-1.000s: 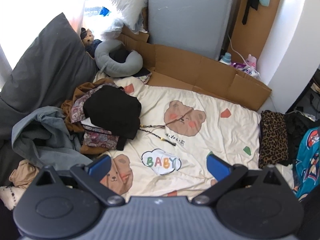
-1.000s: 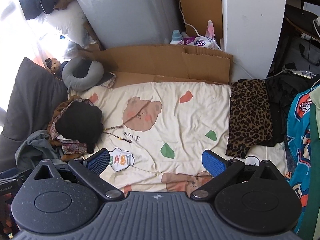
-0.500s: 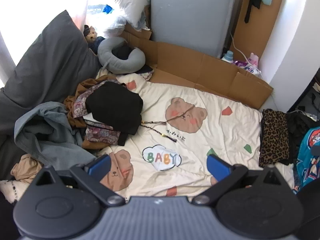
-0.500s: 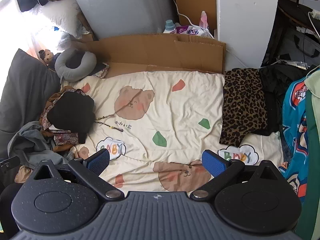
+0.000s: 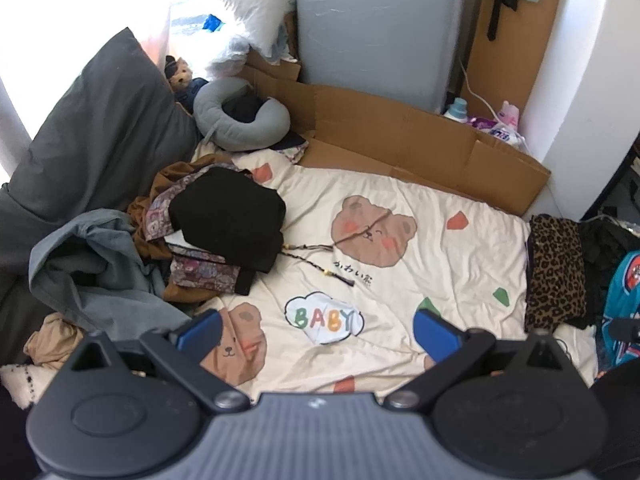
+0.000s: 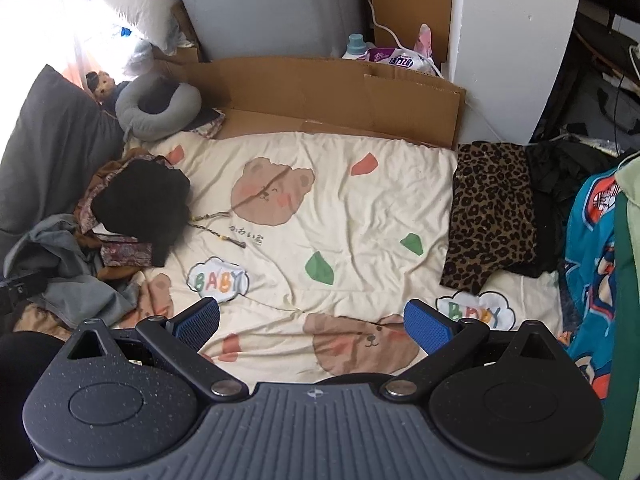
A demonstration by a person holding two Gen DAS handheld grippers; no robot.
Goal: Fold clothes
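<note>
Black sweater (image 5: 228,220), ten o'clock: soft, light; I judged its edge graspable. My left gripper (image 5: 316,330) and right gripper (image 6: 314,320) gaped wide, empty.

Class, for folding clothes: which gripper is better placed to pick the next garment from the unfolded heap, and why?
Left. The left gripper, open and empty, faces the heap closely; the right gripper sits nearer the leopard-print garment.
</note>
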